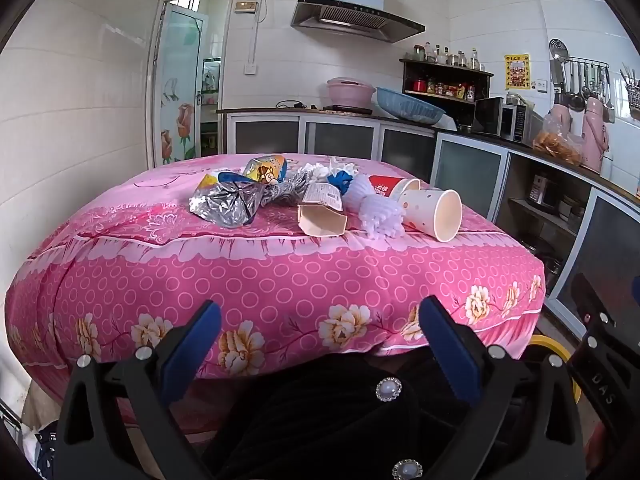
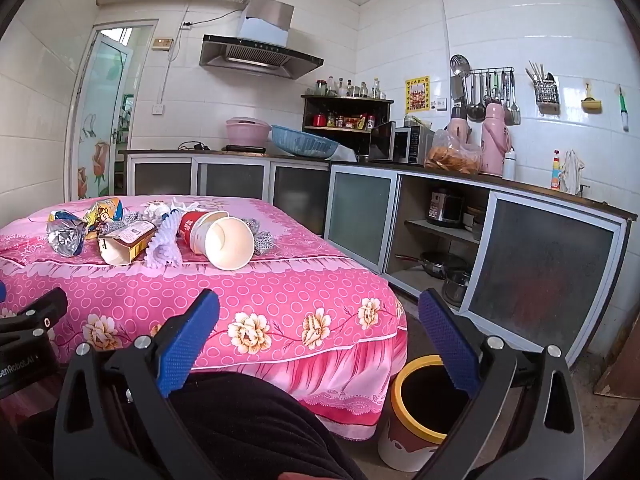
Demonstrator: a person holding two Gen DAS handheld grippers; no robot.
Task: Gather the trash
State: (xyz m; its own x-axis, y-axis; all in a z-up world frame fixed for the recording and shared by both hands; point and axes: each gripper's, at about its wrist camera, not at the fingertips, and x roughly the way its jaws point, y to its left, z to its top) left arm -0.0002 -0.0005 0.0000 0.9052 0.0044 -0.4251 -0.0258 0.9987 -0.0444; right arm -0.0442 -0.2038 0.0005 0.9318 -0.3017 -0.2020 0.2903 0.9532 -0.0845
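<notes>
Trash lies on the pink table (image 1: 280, 272): a silver foil bag (image 1: 224, 202), a small carton (image 1: 322, 214), white foam netting (image 1: 378, 210), a dotted paper cup on its side (image 1: 436, 214), a red cup (image 1: 390, 188) and a snack wrapper (image 1: 266, 168). In the right wrist view the paper cup (image 2: 228, 246), carton (image 2: 124, 246) and foil bag (image 2: 66, 238) show too. A yellow-rimmed bin (image 2: 420, 408) stands on the floor by the table's right corner. My left gripper (image 1: 320, 344) is open and empty, below the table's front edge. My right gripper (image 2: 318, 336) is open and empty, above the bin.
Kitchen cabinets (image 2: 540, 264) and a counter run along the right and back walls. The person's dark-clothed lap (image 2: 240, 432) fills the bottom of both views. The right gripper's body (image 1: 600, 360) shows at the left wrist view's right edge.
</notes>
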